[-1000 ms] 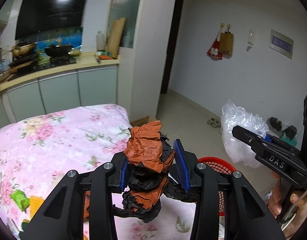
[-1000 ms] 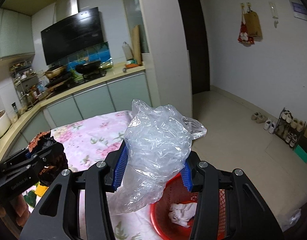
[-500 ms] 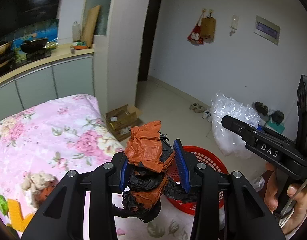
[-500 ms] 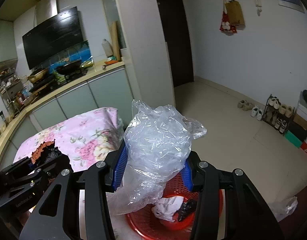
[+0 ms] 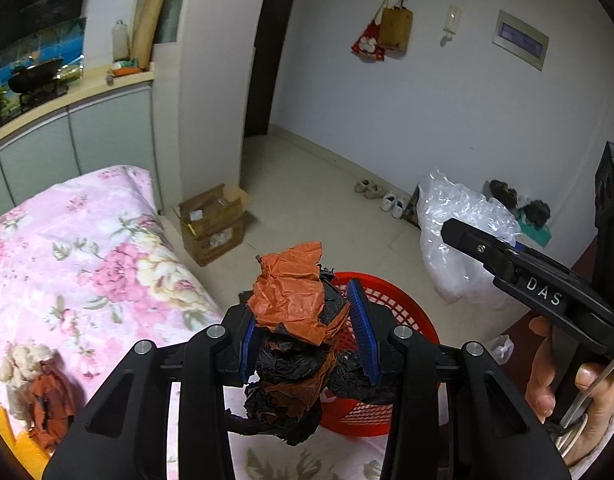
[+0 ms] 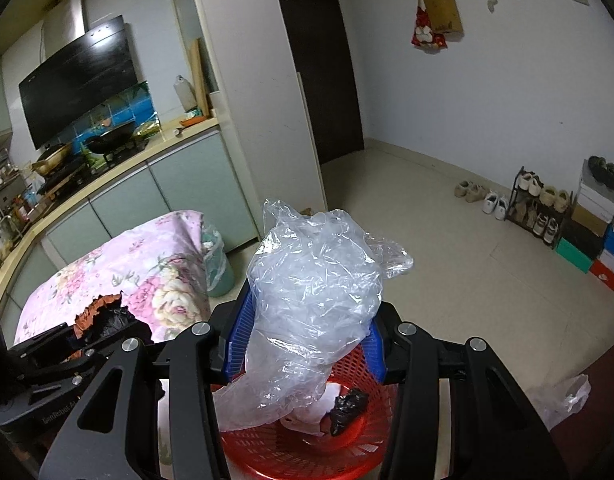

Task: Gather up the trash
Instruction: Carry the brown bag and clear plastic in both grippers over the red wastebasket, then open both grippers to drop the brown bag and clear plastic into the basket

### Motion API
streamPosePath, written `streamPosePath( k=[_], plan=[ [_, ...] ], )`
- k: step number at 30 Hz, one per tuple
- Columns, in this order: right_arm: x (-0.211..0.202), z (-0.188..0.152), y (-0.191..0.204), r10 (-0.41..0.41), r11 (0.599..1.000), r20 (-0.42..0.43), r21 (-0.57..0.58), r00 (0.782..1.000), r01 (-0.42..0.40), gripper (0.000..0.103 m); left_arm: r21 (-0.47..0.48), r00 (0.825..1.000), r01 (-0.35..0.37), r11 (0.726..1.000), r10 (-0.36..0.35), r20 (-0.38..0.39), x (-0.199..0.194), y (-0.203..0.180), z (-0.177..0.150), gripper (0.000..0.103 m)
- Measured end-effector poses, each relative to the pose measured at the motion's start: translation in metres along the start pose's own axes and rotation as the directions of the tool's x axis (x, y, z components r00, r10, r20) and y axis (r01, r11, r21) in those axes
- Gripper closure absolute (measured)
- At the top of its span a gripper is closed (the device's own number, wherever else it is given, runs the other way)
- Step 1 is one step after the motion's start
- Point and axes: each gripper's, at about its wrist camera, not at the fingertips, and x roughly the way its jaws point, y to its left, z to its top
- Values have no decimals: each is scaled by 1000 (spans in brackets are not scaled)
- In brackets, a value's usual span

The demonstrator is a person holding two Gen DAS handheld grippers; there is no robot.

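Between blue pads of left claw [image 5: 307, 340], left wrist view: crumpled orange-and-black bag [image 5: 295, 328] clamped, held above near rim of red basket [image 5: 391, 292]. Basket sits at edge of floral-cloth table [image 5: 87, 264]. Right claw [image 5: 467, 240] at right grips clear plastic bag [image 5: 451, 220]; person's hand [image 5: 567, 392] on its handle. More scraps [image 5: 39, 392] on cloth, lower left.

Right wrist view: right claw [image 6: 307, 332] clamped on clear plastic bag [image 6: 315, 280], directly over red basket [image 6: 307, 452]. Basket holds white paper [image 6: 307, 416] and black scrap [image 6: 347, 404]. Left claw [image 6: 87, 336] with orange-and-black bag [image 6: 103, 312] at lower left.
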Motion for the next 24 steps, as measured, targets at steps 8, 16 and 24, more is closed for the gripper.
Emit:
streamPosePath(
  k=[8, 16, 24],
  plan=[
    [16, -8, -22, -33, 998, -63, 55, 997, 36, 57, -13, 993, 59, 998, -60, -102, 42, -19, -5, 65],
    [38, -18, -36, -21, 992, -160, 119, 987, 41, 54, -15, 976, 85, 996, -86, -202, 80, -30, -18, 62],
    [43, -23, -46, 10, 983, -174, 180, 985, 22, 41, -38, 973, 71, 997, -78, -219, 88, -23, -25, 32]
  ],
)
